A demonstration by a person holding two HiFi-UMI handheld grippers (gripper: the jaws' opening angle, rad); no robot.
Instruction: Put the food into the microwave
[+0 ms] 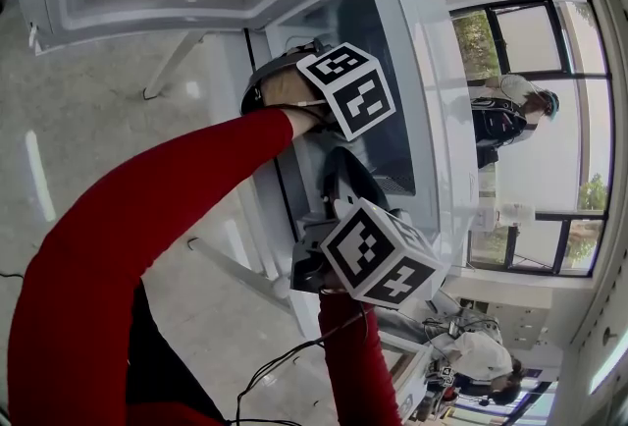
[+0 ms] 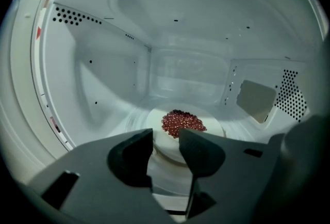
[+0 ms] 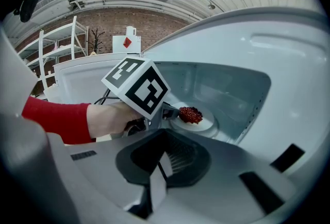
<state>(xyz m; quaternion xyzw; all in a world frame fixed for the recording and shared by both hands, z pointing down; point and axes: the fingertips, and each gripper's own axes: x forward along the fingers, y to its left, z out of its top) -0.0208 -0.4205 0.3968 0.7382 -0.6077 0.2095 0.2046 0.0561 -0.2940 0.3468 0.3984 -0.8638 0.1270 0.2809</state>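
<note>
Plate (image 2: 215, 126) of red food (image 2: 183, 123) sits inside microwave (image 2: 103, 89), left tongs (image 2: 165, 136) spread, right tongs (image 3: 161, 165) pressed together.

Left hand-held gripper (image 2: 165, 138), dark grey: jaws apart, pads pressing on nothing. Through the gap shows the near rim of a round white plate (image 2: 212, 128) at the middle of the white microwave cavity's (image 2: 113, 78) floor. A heap of small red glossy food grains (image 2: 183, 123) lies on the plate.

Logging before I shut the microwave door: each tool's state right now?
Left tool: open, holding nothing.
Right tool: closed, holding nothing.
</note>
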